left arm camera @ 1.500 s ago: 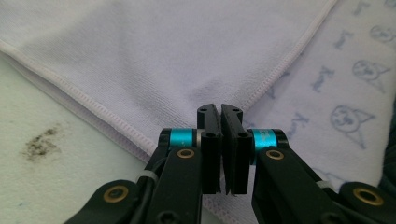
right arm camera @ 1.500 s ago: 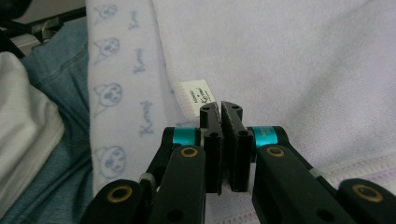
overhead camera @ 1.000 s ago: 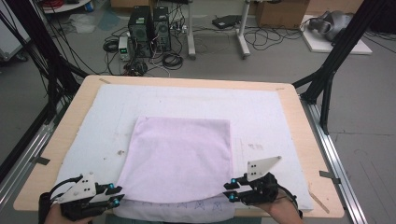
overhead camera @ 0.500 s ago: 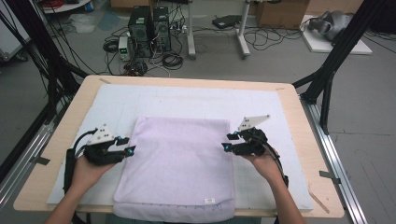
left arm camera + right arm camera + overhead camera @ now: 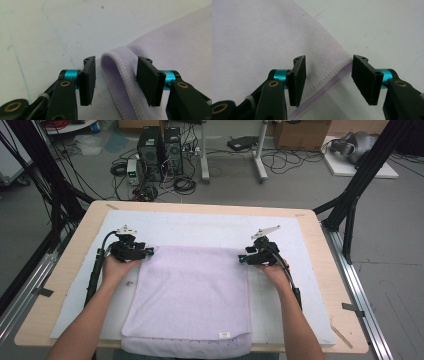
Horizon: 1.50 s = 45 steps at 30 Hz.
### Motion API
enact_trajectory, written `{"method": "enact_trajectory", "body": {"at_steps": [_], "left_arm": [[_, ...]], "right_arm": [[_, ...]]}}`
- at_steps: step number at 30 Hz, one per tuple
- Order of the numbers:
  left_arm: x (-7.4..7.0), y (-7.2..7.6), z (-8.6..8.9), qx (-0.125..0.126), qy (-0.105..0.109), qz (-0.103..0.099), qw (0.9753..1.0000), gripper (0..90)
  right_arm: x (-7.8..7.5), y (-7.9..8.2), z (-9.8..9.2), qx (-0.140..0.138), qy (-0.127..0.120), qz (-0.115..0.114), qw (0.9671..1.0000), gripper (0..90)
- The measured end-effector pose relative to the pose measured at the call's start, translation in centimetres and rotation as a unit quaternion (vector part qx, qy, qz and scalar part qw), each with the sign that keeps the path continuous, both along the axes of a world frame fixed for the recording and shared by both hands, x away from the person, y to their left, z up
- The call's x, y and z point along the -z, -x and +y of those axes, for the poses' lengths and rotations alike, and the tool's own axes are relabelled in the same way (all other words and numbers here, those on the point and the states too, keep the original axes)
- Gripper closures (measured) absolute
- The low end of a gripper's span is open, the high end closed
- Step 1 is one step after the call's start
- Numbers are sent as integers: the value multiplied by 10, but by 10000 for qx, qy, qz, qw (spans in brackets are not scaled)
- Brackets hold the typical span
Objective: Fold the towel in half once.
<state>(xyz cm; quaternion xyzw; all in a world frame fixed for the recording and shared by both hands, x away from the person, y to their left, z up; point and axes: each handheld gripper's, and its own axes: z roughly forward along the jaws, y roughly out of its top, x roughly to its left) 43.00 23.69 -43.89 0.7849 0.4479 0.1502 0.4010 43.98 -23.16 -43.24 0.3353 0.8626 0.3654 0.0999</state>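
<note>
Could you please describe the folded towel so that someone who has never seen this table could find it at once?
On the wooden table lies a white mat, and on the mat's near half, overhanging the table's near edge, lies the towel. It is pale lilac, folded into a rectangle, with a small white label near its near edge. The left tongs and right tongs, both open, sit at its far corners.
</note>
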Motion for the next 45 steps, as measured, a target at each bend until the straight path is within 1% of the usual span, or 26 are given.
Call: {"method": "enact_trajectory", "body": {"at_steps": [2, 3, 4, 5, 6, 8, 10, 12, 14, 15, 18, 20, 22, 24, 25, 26, 27, 29, 32, 34, 38, 39, 40, 42, 43, 45], "left_arm": [[6, -3, -4, 57, -146, 64, 9999, 477], [6, -2, -5, 12, -217, -36, 9998, 497], [6, -2, -5, 7, -180, -40, 9998, 564], [7, -3, -5, 113, -37, -16, 9999, 700], [7, -3, -6, 103, -79, -51, 9999, 795], [5, -4, -8, 65, -94, -35, 9999, 846], [3, -5, -8, -35, -166, -167, 9997, 852], [-2, -6, -5, -172, 20, -254, 9995, 855], [-11, -10, -5, -231, 46, -372, 9990, 858], [-19, -12, -5, -203, -16, -436, 9988, 859], [-48, -20, -10, -223, 6, -773, 9968, 860], [-70, -27, -12, -213, -83, -971, 9950, 859], [-92, -36, -11, -262, 3, -1130, 9932, 858], [-108, -42, -9, -319, 61, -1257, 9915, 848], [-114, -44, -10, -495, 64, -1306, 9902, 817], [-115, -45, -9, -610, 26, -1260, 9901, 715], [-113, -46, -7, -614, -21, -1179, 9911, 651], [-109, -44, -2, -541, -96, -1016, 9933, 634], [-99, -35, 3, -439, -173, -977, 9941, 599], [-94, -28, 5, -352, -192, -937, 9948, 594], [-83, -10, 3, -71, -205, -934, 9954, 574], [-80, -5, 2, 5, -206, -938, 9954, 568], [-77, 1, 0, 84, -261, -925, 9953, 563], [-72, 13, -2, 205, -263, -933, 9951, 551], [-69, 19, -2, 256, -280, -933, 9949, 549], [-64, 31, -3, 380, -267, -908, 9948, 541]], "right_arm": [[7, -4, 3, 98, 73, 55, 9999, 480], [9, -5, 3, 163, 22, 80, 9998, 528], [9, -6, 1, 197, -42, 79, 9998, 613], [9, -7, 0, 135, -189, 193, 9995, 742], [9, -8, 0, 10, -269, 308, 9992, 807], [6, -8, 3, 13, -132, 249, 9996, 851], [1, -8, 4, 82, 21, 130, 9999, 859], [-5, -11, 2, 195, 12, -13, 9998, 860], [-17, -14, 1, 285, 91, -109, 9995, 862], [-24, -15, 0, 321, 108, -264, 9991, 862], [-53, -23, 0, 414, 180, -506, 9977, 862], [-75, -28, -1, 438, 239, -679, 9964, 862], [-96, -33, -4, 485, 268, -903, 9944, 861], [-115, -39, -7, 614, 154, -982, 9932, 849], [-120, -42, -9, 636, 136, -989, 9930, 837], [-126, -44, -8, 624, 123, -1064, 9923, 786], [-128, -47, -7, 642, 123, -1016, 9927, 677], [-125, -49, -7, 701, 110, -880, 9936, 615], [-111, -45, -9, 592, 139, -697, 9957, 557], [-100, -38, -12, 547, 26, -594, 9967, 541], [-80, -18, -13, 347, -4, -402, 9986, 503], [-77, -15, -12, 311, 13, -224, 9993, 489], [-72, -9, -12, 245, -66, -245, 9994, 502], [-66, 5, -12, 110, -61, -310, 9994, 504], [-63, 12, -13, 82, -191, -278, 9994, 505], [-57, 24, -14, -3, -181, -283, 9994, 505]]}}
